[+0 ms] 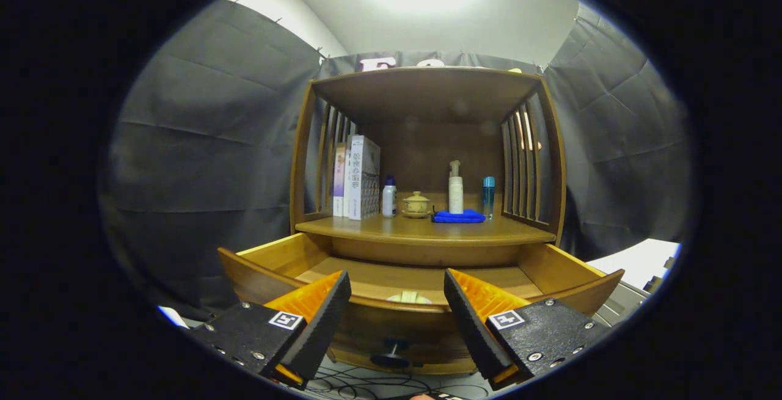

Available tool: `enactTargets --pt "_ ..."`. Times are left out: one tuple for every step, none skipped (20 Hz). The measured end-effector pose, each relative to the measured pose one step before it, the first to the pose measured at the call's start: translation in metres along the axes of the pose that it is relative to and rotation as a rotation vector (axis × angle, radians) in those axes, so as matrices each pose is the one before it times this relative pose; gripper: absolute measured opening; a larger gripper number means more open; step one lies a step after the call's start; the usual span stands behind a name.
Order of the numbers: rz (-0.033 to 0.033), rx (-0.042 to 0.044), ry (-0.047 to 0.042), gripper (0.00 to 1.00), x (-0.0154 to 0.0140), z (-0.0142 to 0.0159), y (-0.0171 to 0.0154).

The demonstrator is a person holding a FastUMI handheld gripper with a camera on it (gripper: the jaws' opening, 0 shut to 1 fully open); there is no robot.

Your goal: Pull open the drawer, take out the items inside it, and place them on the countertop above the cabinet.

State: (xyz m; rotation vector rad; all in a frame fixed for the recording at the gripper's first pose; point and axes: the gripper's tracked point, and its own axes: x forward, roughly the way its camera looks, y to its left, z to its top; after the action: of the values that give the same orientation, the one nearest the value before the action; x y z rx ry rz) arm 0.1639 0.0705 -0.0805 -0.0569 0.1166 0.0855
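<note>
Hovering in front of the pulled-out curved wooden drawer [421, 284], the gripper [397, 320] has its fingers spread wide and empty, likely lining up on the pale item [409, 297] peeking over the near drawer rim; the wooden countertop [421, 229] beyond already carries books [357, 177], bottles, a lidded cup [416, 204] and a blue cloth [459, 217], leaving bare wood at the front edge

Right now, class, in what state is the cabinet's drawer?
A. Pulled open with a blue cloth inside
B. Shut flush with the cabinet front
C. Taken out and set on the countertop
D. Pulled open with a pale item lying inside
D: the drawer stands pulled out below the countertop, a pale item lies inside it, and the open gripper hovers just before its front.
</note>
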Motion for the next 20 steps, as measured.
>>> enactTargets --pt "0.00532 0.01053 0.02366 0.95 0.00620 0.00085 -0.00174" --pt "0.01736 0.00956 0.03650 0.95 0.00767 -0.00073 0.00006" --pt "0.01555 0.01299 0.04078 0.95 0.00772 -0.00138 -0.00018" --pt "0.00326 0.01799 0.02660 0.95 0.00824 0.00156 -0.00337" --pt "-0.00325 0.01917 0.01745 0.95 0.00907 0.00389 -0.00472" --pt "-0.00613 0.01760 0.01374 0.95 0.00904 0.00400 -0.00519" --pt "-0.00761 0.01062 0.01845 0.95 0.00892 0.00142 -0.00415" --pt "-0.00134 0.00131 0.02759 0.95 0.00648 -0.00189 -0.00263" --pt "0.00765 0.00336 0.04331 0.95 0.00605 -0.00553 -0.00168" --pt "0.01090 -0.00001 0.04110 0.95 0.00739 -0.00617 -0.00013" --pt "0.00475 0.00977 0.04575 0.95 0.00673 -0.00813 -0.00168" --pt "0.01567 0.00605 0.02845 0.94 0.00570 -0.00274 0.00052" --pt "0.00426 0.00071 0.04588 0.94 0.00656 -0.00751 -0.00075" --pt "-0.00050 0.00830 0.04811 0.94 0.00694 -0.01011 -0.00295" --pt "0.00499 0.01571 0.04217 0.94 0.00609 -0.00623 -0.00099" --pt "0.01095 0.02257 0.03701 0.94 0.00341 -0.00530 0.00123" --pt "0.01986 0.01792 0.01911 0.94 0.00297 -0.00013 0.00339" --pt "0.01587 0.00794 0.02127 0.94 0.00285 -0.00324 0.00126" --pt "-0.00037 -0.00013 0.02640 0.94 0.00257 -0.00206 -0.00206" --pt "-0.00543 -0.00126 0.01875 0.93 0.00211 -0.00105 -0.00181"
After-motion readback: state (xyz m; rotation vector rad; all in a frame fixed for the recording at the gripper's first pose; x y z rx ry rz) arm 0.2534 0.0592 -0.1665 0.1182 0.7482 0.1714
